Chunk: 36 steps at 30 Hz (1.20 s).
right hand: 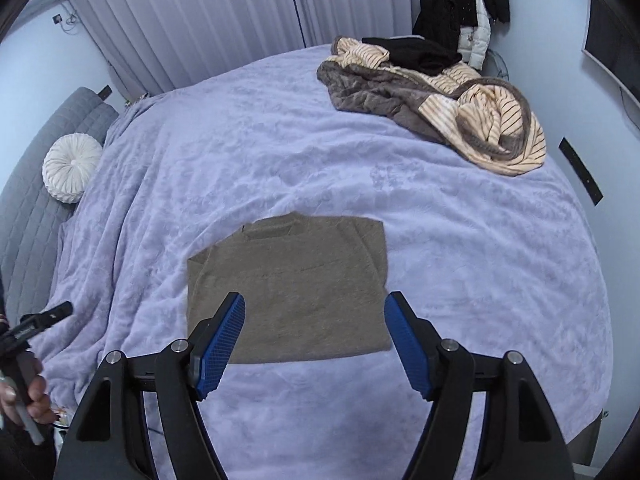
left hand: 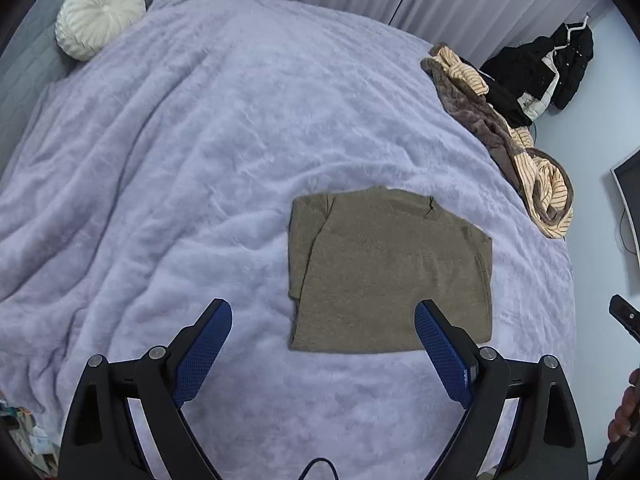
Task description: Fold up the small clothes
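An olive-brown knit top (left hand: 384, 272) lies folded into a neat rectangle on the lilac blanket (left hand: 200, 160); it also shows in the right wrist view (right hand: 296, 284). My left gripper (left hand: 323, 316) is open and empty, held above the blanket at the top's near left corner. My right gripper (right hand: 315, 312) is open and empty, hovering over the top's near edge. Both sets of blue fingers (right hand: 224, 344) are spread wide.
A heap of unfolded clothes, brown fleece and cream striped (right hand: 460, 112), lies at the bed's far right edge (left hand: 520, 152). A round white cushion (left hand: 100, 14) sits at the headboard (right hand: 72, 168). Black jackets (right hand: 460, 8) hang on the wall. A monitor (left hand: 630, 204) stands at right.
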Tool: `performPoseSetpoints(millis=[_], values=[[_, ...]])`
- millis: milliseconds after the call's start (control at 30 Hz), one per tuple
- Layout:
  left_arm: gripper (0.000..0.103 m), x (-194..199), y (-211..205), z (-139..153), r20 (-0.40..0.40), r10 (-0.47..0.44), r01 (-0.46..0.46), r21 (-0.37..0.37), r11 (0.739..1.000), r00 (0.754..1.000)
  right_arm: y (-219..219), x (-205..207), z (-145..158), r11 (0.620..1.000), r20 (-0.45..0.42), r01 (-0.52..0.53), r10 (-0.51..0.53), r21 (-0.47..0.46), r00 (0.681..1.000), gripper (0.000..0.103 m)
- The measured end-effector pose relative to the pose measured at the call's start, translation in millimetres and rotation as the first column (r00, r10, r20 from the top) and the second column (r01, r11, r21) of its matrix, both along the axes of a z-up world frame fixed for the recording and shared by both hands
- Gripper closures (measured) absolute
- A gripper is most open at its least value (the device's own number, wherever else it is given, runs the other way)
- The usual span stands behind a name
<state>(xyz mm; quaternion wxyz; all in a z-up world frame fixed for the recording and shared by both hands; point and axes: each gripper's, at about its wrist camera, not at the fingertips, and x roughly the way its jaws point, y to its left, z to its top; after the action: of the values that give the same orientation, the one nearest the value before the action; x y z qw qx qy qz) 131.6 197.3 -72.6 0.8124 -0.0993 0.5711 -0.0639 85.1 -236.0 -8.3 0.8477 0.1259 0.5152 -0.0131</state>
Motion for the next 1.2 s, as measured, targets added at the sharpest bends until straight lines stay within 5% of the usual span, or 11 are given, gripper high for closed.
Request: performPoseSetpoints(millis=[267, 467, 567, 633, 733, 800, 867, 967, 1067, 1200], values=[[0.010, 19.1, 21.5, -209.3, -0.254, 0.034, -0.101, -0.254, 0.962, 0.967, 92.1, 64.4, -75.8, 0.990, -0.151, -0.117, 0.104, -0.079, 0.983, 0.027], [0.010, 24.1, 11.5, -277.4, -0.282, -0.027, -0.088, -0.387, 0.918, 0.959, 149.0, 79.2, -119.2, 0.987, -0.249, -0.146, 0.127, -0.060, 0.960, 0.028], [0.010, 26.1, 16.0, -283.0, -0.249, -0.018, -0.112, -0.495, 0.861, 0.968, 169.7, 78.6, -122.9, 0.971, -0.274, -0.208, 0.170, -0.117, 0.947, 0.028], [0.010, 30.3, 9.0, -283.7, -0.247, -0.034, -0.122, -0.586, 0.801, 0.968, 176.2, 82.9, -124.3, 0.963, -0.288, -0.230, 0.182, -0.143, 0.940, 0.028], [0.010, 35.9, -11.2, -288.2, -0.246, -0.053, -0.102, -0.576, 0.811, 0.968, 180.6, 99.1, -134.2, 0.967, -0.314, -0.214, 0.163, -0.135, 0.935, 0.028], [0.012, 35.7, -13.2, -288.2, -0.239, -0.043, -0.117, -0.614, 0.781, 0.970, 185.9, 112.9, -140.3, 0.969, -0.326, -0.213, 0.164, -0.122, 0.931, 0.028], [0.056, 33.2, -14.6, -289.5, -0.245, -0.045, -0.133, -0.660, 0.739, 0.968, 196.5, 127.6, -148.1, 0.963, -0.335, -0.243, 0.193, -0.115, 0.922, 0.028], [0.071, 31.6, -11.9, -301.7, -0.260, -0.052, -0.138, -0.660, 0.739, 0.964, 218.2, 154.9, -173.5, 0.950, -0.381, -0.294, 0.236, -0.100, 0.894, 0.028], [0.075, 29.8, -8.5, -301.1, -0.254, -0.042, -0.143, -0.667, 0.731, 0.966, 243.7, 185.8, -208.7, 0.948, -0.425, -0.310, 0.252, -0.071, 0.869, 0.028], [0.078, 31.0, -19.2, -287.7, -0.210, -0.060, -0.085, -0.618, 0.781, 0.976, 277.0, 219.2, -251.0, 0.957, -0.459, -0.289, 0.249, -0.018, 0.853, 0.028]])
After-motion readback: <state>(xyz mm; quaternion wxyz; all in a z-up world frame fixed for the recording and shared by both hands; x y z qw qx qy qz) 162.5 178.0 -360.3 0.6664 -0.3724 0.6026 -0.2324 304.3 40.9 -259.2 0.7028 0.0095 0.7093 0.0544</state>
